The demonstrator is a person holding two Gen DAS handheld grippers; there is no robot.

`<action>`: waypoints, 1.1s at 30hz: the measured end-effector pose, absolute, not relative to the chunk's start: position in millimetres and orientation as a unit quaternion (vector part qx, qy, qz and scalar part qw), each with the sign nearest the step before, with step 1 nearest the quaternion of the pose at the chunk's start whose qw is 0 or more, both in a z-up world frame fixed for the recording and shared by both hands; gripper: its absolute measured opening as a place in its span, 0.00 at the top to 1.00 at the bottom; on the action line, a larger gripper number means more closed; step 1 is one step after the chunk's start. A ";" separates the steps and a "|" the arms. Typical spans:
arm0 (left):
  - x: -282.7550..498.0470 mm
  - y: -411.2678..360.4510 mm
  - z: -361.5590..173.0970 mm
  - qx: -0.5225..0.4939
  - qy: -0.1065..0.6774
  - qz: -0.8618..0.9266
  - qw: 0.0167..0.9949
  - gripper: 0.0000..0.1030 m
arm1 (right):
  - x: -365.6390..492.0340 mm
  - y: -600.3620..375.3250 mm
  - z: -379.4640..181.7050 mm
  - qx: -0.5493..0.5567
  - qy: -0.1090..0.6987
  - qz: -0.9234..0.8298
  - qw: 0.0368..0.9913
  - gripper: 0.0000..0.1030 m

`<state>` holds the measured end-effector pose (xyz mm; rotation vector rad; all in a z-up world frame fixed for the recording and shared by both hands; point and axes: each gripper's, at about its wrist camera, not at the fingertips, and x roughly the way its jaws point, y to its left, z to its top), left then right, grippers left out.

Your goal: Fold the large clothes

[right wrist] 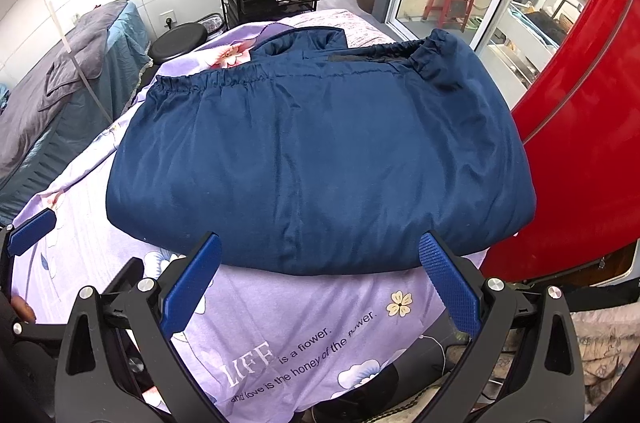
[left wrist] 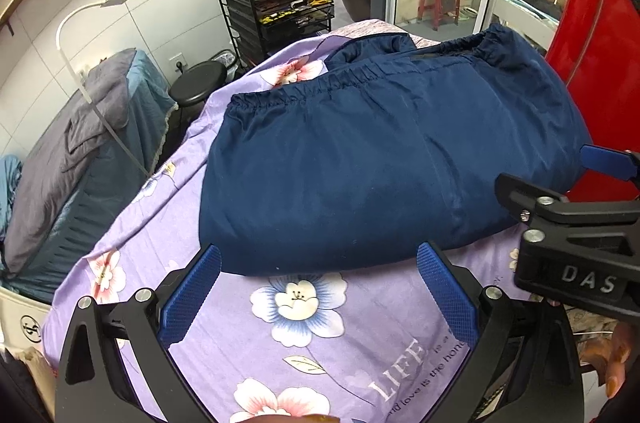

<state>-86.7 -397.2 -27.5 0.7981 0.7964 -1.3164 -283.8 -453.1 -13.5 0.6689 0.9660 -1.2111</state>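
Garment: your navy jacket (right wrist: 320, 151) lies folded into a thick bundle on the purple flowered sheet (right wrist: 304, 327), gathered elastic hem along its far edge, collar poking out behind it.
Surface: the sheet covers what looks like a bed or padded counter; which one you cannot tell from here.
Left claw (left wrist: 320, 299): your blue pads (left wrist: 192, 295) are spread wide, gripping nothing, poised over the sheet just short of the bundle's near fold.
Right claw (right wrist: 322, 287): also spread wide and empty, at the near edge of the jacket, towards its right half.
Claws together: they sit side by side; your right one shows at the right edge of the left camera, marked "DAS".
Printed text: "LIFE is a flower" reads on the sheet between your right claw's fingers.
Background: a black drawer cart (left wrist: 276, 7) topped with bottles, a black stool (left wrist: 198, 85), a red panel (right wrist: 580, 151) on your right.
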 end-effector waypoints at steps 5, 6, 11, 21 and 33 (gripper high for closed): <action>-89.4 -396.0 -26.8 0.349 0.352 -0.584 0.643 0.06 | -279.4 -450.1 -9.1 0.293 0.426 -0.533 0.670 0.05; -89.9 -395.7 -27.1 0.348 0.352 -0.585 0.642 0.06 | -278.8 -449.6 -8.3 0.291 0.425 -0.533 0.671 0.06; -91.7 -393.7 -27.5 0.352 0.348 -0.587 0.641 0.06 | -277.9 -449.0 -6.3 0.291 0.423 -0.533 0.672 0.05; -92.6 -390.1 -27.1 0.353 0.346 -0.586 0.642 0.06 | -274.4 -446.5 -5.1 0.288 0.426 -0.530 0.674 0.05; -91.0 -388.7 -26.6 0.355 0.344 -0.585 0.643 0.06 | -271.0 -443.5 -5.7 0.283 0.428 -0.529 0.676 0.05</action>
